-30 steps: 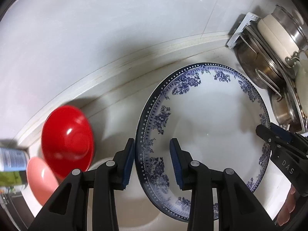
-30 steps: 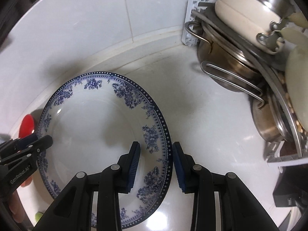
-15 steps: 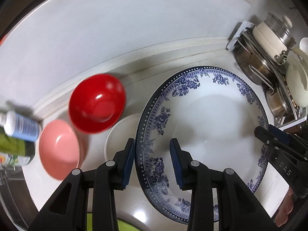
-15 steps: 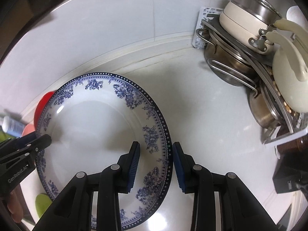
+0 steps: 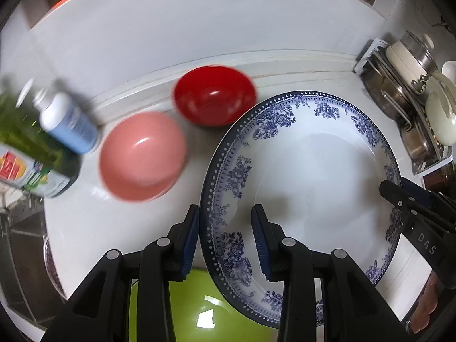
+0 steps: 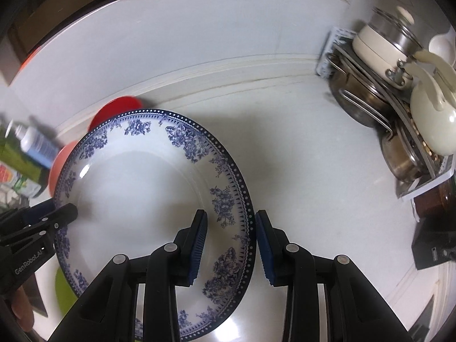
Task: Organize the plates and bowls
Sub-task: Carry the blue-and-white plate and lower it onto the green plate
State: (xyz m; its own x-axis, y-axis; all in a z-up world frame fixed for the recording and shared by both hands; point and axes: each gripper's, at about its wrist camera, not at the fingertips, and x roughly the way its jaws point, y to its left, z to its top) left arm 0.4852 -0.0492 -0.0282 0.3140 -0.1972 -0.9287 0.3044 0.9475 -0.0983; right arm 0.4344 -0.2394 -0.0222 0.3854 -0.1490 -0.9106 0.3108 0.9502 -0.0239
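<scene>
Both grippers have carried the blue-and-white floral plate (image 5: 307,176) sideways over the white counter (image 6: 299,176): the red bowl (image 5: 214,100) and pink bowl (image 5: 142,155), earlier off at the edge, now sit ahead and left of the left gripper (image 5: 225,240), and a green bowl (image 5: 199,310) has come in under its fingers. That gripper pinches the plate's left rim. Opposite, the right gripper (image 6: 231,245) pinches the right rim the same way. Raised clear of the counter, the plate hangs between them, overlapping the green bowl below. The pot rack (image 6: 393,108) lies far right. It looks headed for a spot among the bowls.
</scene>
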